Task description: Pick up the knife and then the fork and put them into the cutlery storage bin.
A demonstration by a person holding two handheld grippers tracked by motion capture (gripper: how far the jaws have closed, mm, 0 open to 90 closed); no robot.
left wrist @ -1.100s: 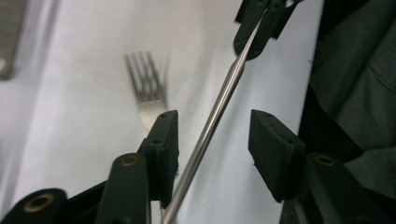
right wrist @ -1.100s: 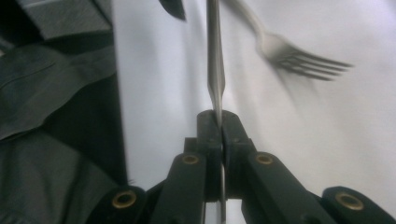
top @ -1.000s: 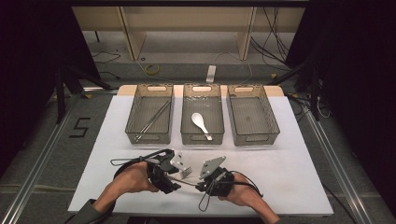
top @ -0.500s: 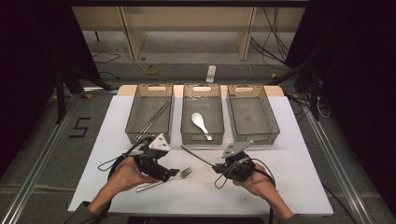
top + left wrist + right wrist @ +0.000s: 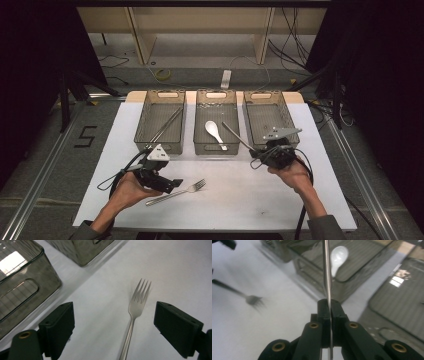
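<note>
At the near left of the desk (image 5: 260, 200), the left hand-held gripper (image 5: 172, 185) was held low, its jaws spread apart after just having opened. A fork (image 5: 177, 192) lay flat on the white surface between them, touched by neither jaw, its tines pointing right and slightly far; in the left gripper view the fork (image 5: 136, 312) lay free between the two black pads with clear gaps on both sides.

Farther and to the right, the right hand-held gripper (image 5: 256, 155) was clamped on the end of a thin metal rod (image 5: 237, 136), probably a chopstick. The rod slanted far and left over the near right corner of the middle basket (image 5: 200, 120). In the right gripper view the rod (image 5: 326, 272) rose straight from the pressed-together jaws.

A white spoon (image 5: 215, 133) lay in the middle basket. The left basket (image 5: 142, 122) held long thin metal sticks (image 5: 167, 123). The right basket (image 5: 292, 112) stood just beyond the right hand-held gripper. All three baskets stood side by side across the far part of the desk.
</note>
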